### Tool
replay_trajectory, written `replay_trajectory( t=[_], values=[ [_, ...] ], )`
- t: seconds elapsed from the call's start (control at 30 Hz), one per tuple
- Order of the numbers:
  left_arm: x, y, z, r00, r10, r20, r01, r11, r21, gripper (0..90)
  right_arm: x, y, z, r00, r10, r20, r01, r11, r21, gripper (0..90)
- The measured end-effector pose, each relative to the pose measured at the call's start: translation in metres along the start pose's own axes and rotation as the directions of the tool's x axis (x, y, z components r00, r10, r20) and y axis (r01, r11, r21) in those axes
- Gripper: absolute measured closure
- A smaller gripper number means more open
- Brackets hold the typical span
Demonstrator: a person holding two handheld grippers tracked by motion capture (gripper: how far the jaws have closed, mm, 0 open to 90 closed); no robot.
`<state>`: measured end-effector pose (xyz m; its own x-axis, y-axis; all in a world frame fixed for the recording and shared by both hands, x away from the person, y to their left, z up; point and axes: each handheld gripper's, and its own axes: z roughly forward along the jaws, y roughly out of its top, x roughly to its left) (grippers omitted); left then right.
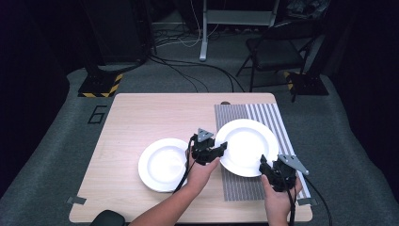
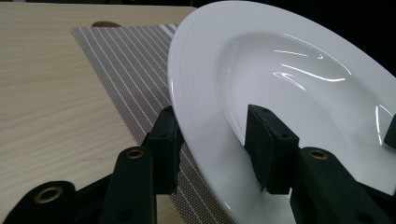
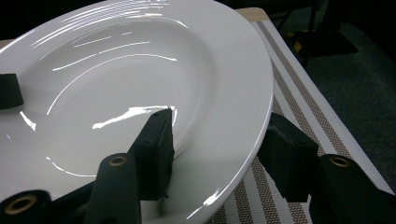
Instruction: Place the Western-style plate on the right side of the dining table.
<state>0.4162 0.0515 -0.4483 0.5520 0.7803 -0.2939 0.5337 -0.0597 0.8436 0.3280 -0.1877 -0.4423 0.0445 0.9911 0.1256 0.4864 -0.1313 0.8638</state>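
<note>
Big white plate (image 1: 247, 146) sat over the striped mat (image 1: 273, 117), w/ left gripper (image 1: 217, 150) and right gripper (image 1: 264, 167) each straddling opposite rim edges, jaws apart, not clamped. Prob. stiff, glazed, slippery, breakable; rim looked the best hold. Second plate (image 1: 162, 165) lay on table (image 1: 127, 122) just left.

light: overhead, room edges dark | glare: white streaks on plate (image 3: 140, 70) just beyond the right gripper (image 3: 219, 144) | focus: jaw bases at bottom soft, table (image 2: 46, 93) past the left gripper (image 2: 212, 140) sharp | high view: coarse, slightly blurred
</note>
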Motion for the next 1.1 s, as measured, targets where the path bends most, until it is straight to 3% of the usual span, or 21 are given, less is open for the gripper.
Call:
replay_trajectory(
  t=[0.83,1.1],
  values=[
    [0.001,-0.007,0.044,0.9998,-0.007,0.021,0.007,0.9999,0.012,56.5,-0.025,-0.003,0.030,0.9991,-0.011,0.040,0.010,0.9998,0.019,45.7],
    [0.002,-0.011,0.051,0.9998,0.002,0.018,-0.003,0.9995,0.030,56.5,-0.029,-0.008,0.037,0.9989,-0.015,0.044,0.013,0.9990,0.042,45.7]
  ],
)
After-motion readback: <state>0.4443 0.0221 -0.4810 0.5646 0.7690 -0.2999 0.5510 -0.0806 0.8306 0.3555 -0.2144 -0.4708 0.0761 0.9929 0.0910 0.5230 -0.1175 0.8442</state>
